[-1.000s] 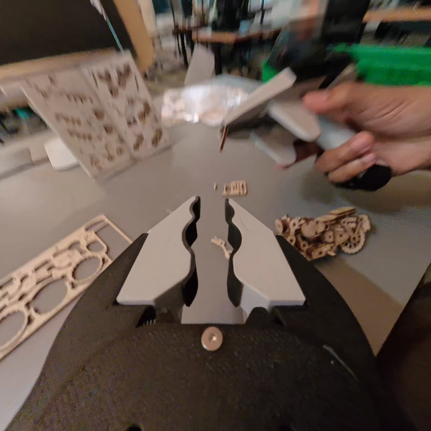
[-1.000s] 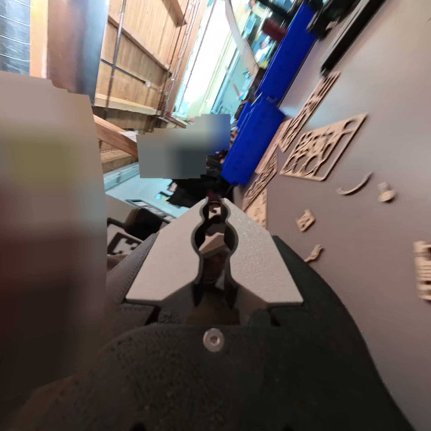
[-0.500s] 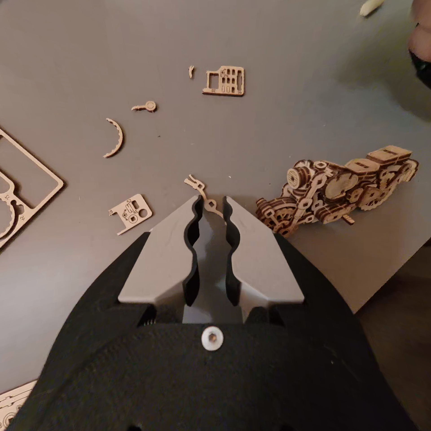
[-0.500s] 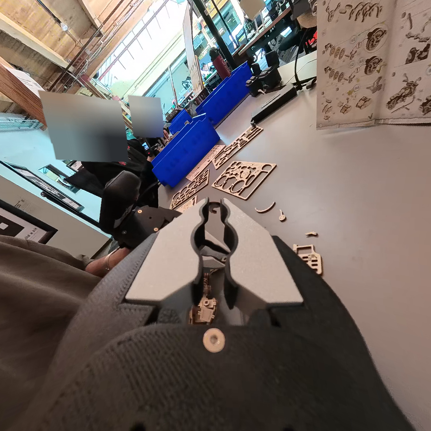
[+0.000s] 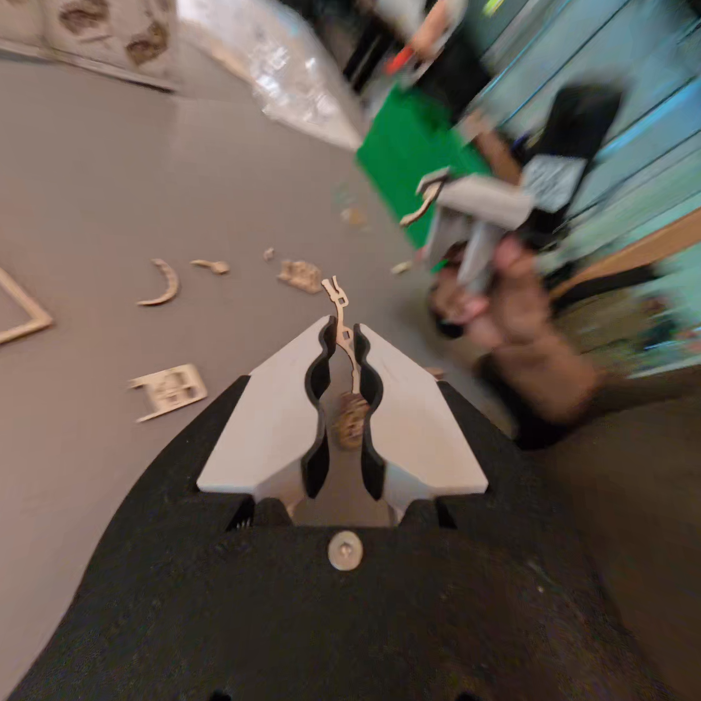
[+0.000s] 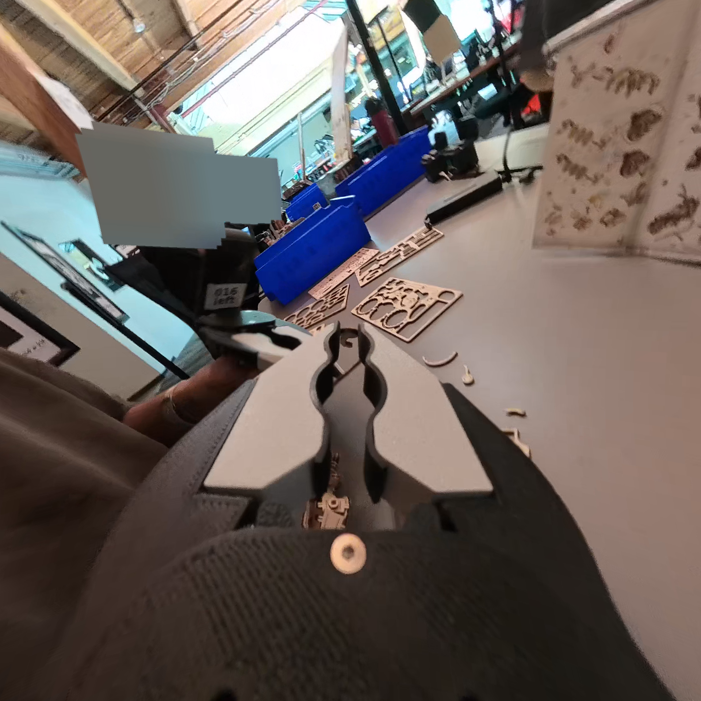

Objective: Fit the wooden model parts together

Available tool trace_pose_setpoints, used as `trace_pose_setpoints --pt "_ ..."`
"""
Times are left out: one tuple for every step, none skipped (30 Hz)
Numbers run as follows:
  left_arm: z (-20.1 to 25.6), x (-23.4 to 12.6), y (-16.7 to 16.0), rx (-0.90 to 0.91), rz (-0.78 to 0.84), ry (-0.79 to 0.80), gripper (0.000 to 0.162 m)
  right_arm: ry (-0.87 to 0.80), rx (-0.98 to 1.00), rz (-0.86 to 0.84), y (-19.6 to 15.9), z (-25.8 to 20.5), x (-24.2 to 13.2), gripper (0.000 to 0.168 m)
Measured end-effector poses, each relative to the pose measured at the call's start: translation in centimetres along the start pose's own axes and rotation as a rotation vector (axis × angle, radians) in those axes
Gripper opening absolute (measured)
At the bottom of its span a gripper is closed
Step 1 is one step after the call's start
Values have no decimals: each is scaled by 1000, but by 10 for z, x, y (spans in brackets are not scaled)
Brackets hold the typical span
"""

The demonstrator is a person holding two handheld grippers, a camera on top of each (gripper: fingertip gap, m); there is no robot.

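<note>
My left gripper (image 5: 345, 328) is shut on a thin wooden lever part (image 5: 337, 299), which sticks up past the fingertips above the grey table (image 5: 151, 189). The wooden motorcycle model (image 5: 351, 421) shows blurred through the gap below the jaws. My right gripper (image 6: 347, 335) is held to the right of the left one, above the table. It grips a small curved wooden part (image 5: 421, 210), seen only as a hook (image 6: 347, 340) between its tips. The right gripper (image 5: 474, 205) and the hand (image 5: 519, 303) on it also show in the left wrist view, blurred.
Loose wooden parts lie on the table: a toothed arc (image 5: 163, 284), a small slotted plate (image 5: 170, 392), another plate (image 5: 299, 275). Punched-out wooden sheets (image 6: 407, 311), blue bins (image 6: 315, 242) and an upright instruction booklet (image 6: 622, 151) stand farther off. A green object (image 5: 409, 163) lies beyond the table edge.
My left gripper came down over the thin lever part, shut on it and lifted it off the table. The right gripper swung level and keeps its small curved part.
</note>
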State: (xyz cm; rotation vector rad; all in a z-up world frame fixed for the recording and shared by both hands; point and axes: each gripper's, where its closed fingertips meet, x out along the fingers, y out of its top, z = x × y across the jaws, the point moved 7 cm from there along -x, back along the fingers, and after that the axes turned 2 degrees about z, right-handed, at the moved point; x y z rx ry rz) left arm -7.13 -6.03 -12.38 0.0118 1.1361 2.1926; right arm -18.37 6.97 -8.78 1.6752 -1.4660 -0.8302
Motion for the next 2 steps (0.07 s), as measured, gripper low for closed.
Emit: trace_pose_setpoints --pt "4 -4 5 -111 53 -126 6 23 -58 11 1 -6 1 7" --pt "6 -8 10 -237 103 -250 6 43 -124 24 2 -12 2 7"
